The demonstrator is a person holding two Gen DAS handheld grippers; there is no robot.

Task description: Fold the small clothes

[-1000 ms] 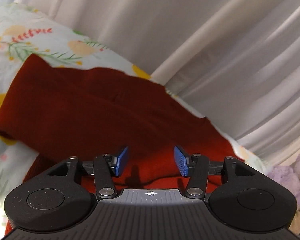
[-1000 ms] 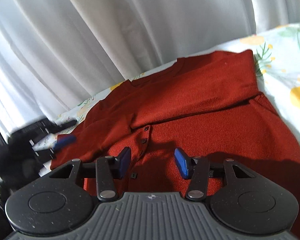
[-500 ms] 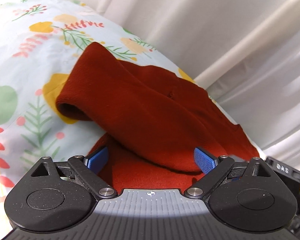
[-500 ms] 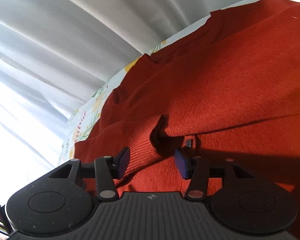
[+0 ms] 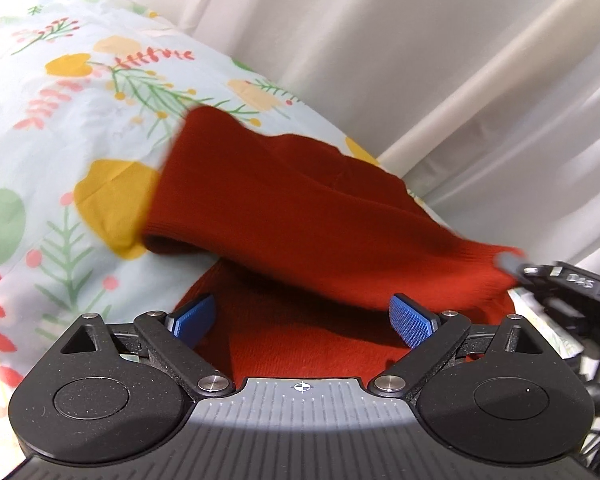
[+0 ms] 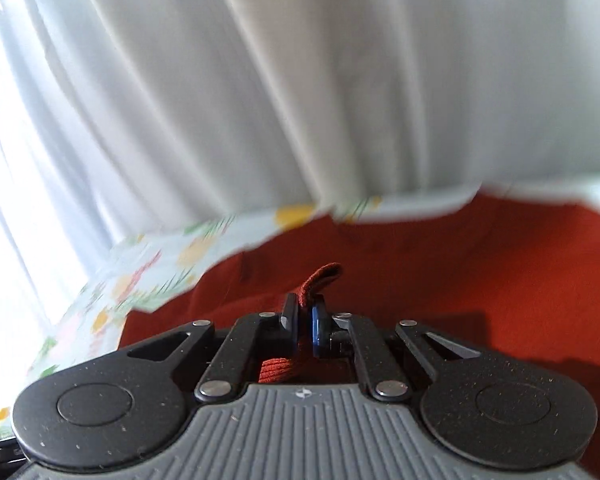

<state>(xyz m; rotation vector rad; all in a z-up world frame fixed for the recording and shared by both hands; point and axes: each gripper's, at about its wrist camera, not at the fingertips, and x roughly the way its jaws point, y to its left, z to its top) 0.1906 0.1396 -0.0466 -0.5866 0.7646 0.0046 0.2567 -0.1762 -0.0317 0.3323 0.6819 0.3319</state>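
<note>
Spread on the floral bedsheet (image 5: 40,152) before pale curtains (image 5: 440,60): the red sweater (image 5: 284,208), one sleeve lifted across the body. Left hand-held gripper (image 5: 302,318) wide open just above the knit, nothing between the pads. Right hand-held gripper (image 6: 305,320) clamped on the ribbed cuff (image 6: 320,276). Best done by carrying the cuff low and level across the body, keeping the sleeve taut, pinning the fold line with the free left side, releasing only once flat.
</note>
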